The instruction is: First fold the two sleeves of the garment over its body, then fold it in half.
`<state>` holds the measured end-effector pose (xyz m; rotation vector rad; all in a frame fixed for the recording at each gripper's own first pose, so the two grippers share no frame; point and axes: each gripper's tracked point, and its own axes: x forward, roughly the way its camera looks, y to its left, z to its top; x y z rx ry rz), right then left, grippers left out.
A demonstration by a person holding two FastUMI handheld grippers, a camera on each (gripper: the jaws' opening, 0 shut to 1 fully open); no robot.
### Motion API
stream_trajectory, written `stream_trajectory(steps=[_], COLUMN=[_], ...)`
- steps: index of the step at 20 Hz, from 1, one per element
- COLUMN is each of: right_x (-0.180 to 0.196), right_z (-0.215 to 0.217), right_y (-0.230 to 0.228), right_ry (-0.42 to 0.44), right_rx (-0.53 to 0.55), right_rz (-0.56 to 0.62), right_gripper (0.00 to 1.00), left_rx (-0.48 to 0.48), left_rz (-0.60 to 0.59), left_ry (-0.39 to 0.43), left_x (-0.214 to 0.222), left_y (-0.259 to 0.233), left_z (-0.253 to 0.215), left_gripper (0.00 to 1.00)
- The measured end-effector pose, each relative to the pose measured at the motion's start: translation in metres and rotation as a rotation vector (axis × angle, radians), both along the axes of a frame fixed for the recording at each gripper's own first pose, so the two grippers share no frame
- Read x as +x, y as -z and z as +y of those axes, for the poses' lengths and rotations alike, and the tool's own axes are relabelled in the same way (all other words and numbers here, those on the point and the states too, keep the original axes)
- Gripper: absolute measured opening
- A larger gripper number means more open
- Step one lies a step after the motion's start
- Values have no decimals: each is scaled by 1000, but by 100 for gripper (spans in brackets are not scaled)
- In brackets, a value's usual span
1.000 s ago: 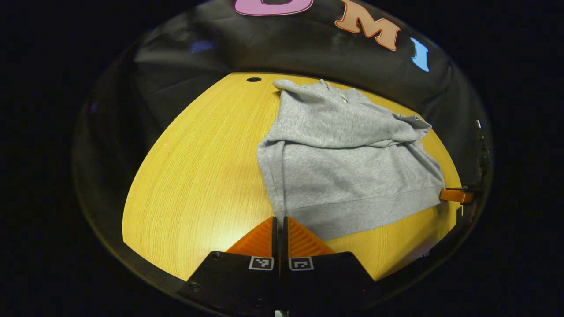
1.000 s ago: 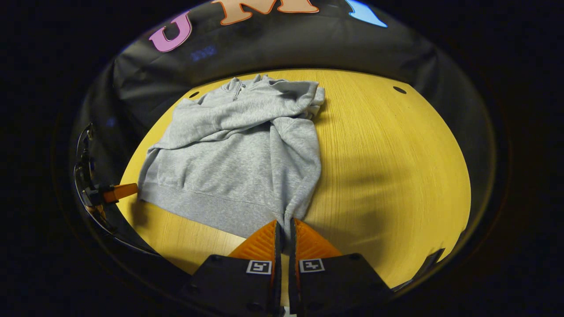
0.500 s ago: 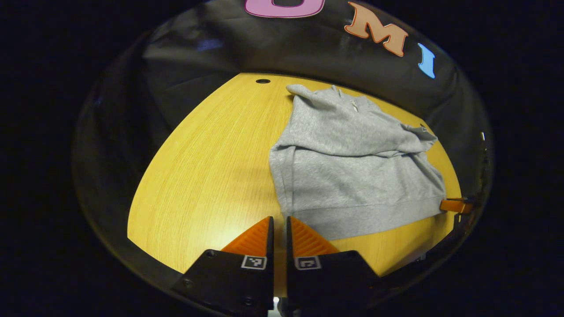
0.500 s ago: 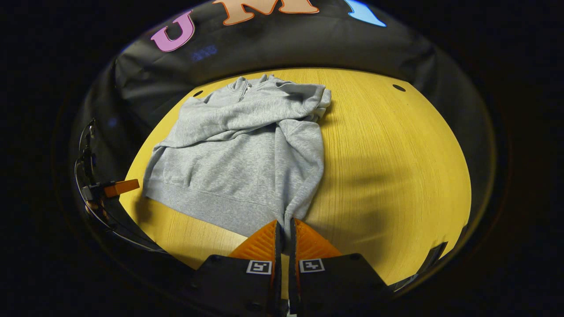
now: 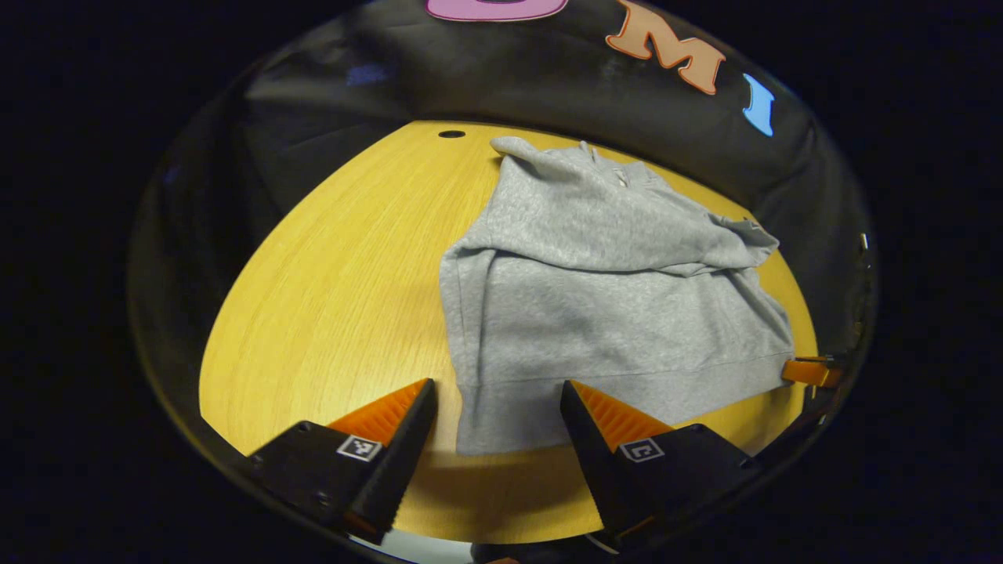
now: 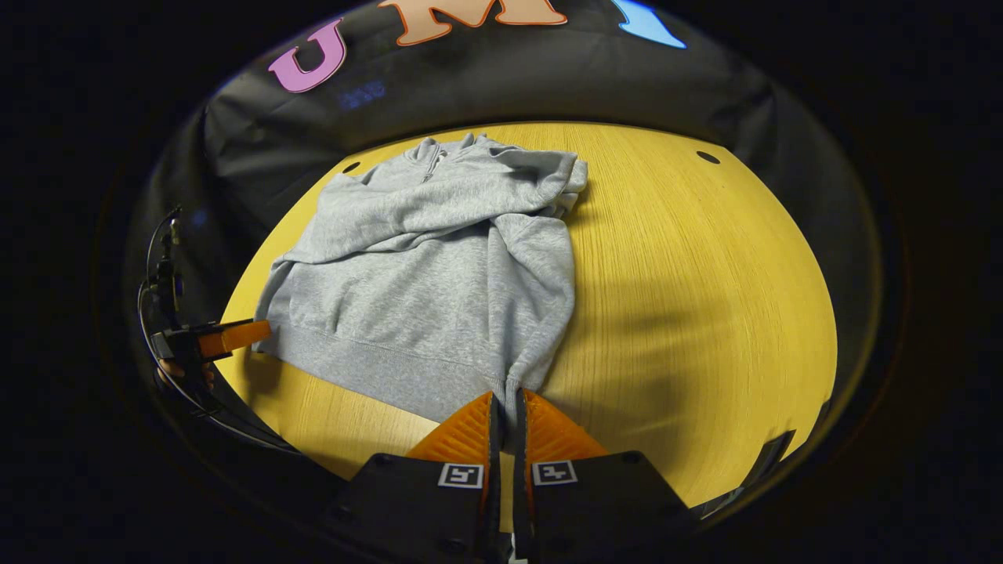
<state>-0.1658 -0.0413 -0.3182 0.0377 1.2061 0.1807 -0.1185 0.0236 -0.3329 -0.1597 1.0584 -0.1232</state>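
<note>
Grey garment [image 5: 611, 313] spread on the yellow table [image 5: 329, 298], both sleeves already folded across the body; half-fold stage, by the look of it. Right gripper [image 6: 508, 415] pinched together on the hem's right corner. Left gripper [image 5: 497, 407] spread wide, straddling the hem's left corner, not yet gripping. Next, probably: close left, then lift both corners toward the collar together.

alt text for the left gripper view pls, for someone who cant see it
The left gripper is open, its two fingers straddling the near-left hem corner of a grey sweatshirt lying on a yellow wooden table with both sleeves folded over its body. The right gripper meets the hem's far corner at the table's right edge.
</note>
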Motion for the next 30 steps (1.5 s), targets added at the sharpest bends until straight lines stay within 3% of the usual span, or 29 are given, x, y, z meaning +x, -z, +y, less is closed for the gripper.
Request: stream_trajectory(steps=[4,7,8,15,20,30], right_x=[-1,-1,1,6,18,98], right_z=[1,2,3,-6,-2,-2], right_y=[1,0,-3,-7,-25,-73], right_ry=[2,-9,-10,1,32,196], right_rx=[8,7,12,25,87,265], right_rz=[11,11,5,13,7,-73], right_gripper=[9,9,9,9,8,9], left_rx=[-1,-58,-76,-132,-167,-276], left_rz=[-19,21,38,110,96,30], left_ry=[15,-11,-25,-32,-46,-93], left_x=[5,4,4,-15,-1,64], left_y=[-5,-7,-8,-16,-36,-94], left_z=[-12,-18,-18,-29,-31,-29], left_gripper=[56,6,1,0,0,0])
